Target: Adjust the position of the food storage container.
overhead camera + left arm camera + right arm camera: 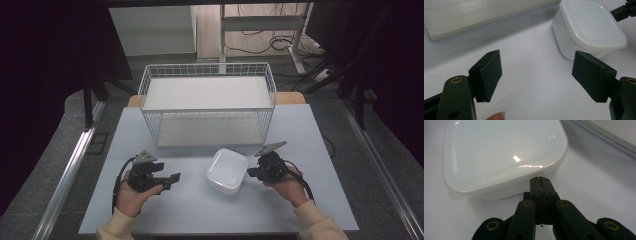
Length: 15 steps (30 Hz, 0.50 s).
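- Your right gripper (540,180) has its jaws closed at the white lidded container's (227,171) rim; spread them before gripping.
- Your left gripper (536,75), jaws wide apart, can steady the far side.

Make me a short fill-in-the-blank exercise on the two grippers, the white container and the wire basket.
1. The left gripper has its jaws ____.
2. The right gripper has its jaws ____, tips at the rim of the white container.
3. The container's lid is ____.
4. The wire basket stands ____ the container, farther from the person.

Missing words: open; shut; on; behind
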Available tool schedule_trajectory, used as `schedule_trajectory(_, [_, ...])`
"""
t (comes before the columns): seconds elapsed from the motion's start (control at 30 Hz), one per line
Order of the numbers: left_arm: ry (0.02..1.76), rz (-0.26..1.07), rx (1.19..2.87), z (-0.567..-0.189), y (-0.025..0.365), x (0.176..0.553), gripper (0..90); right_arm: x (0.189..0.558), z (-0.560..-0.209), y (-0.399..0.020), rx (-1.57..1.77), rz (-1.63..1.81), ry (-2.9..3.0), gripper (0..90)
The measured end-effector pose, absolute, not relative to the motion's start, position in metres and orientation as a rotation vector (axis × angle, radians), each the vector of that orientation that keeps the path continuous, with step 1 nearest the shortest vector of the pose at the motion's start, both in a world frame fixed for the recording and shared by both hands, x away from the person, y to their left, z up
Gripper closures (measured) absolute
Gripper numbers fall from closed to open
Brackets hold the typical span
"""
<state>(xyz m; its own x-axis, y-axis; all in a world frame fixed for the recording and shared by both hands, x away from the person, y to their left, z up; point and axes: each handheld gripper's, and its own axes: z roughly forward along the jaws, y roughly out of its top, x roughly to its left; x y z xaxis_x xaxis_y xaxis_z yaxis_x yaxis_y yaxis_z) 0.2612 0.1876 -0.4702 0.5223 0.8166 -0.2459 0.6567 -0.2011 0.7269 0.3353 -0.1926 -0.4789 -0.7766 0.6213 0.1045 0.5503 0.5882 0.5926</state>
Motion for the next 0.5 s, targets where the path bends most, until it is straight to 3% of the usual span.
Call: schedule_trajectory(0.5, [1.21,0.239,1.931,-0.471,0.189,0.262,24.1,0.368,-0.482,-0.18,1.07,0.904,2.632,89.4])
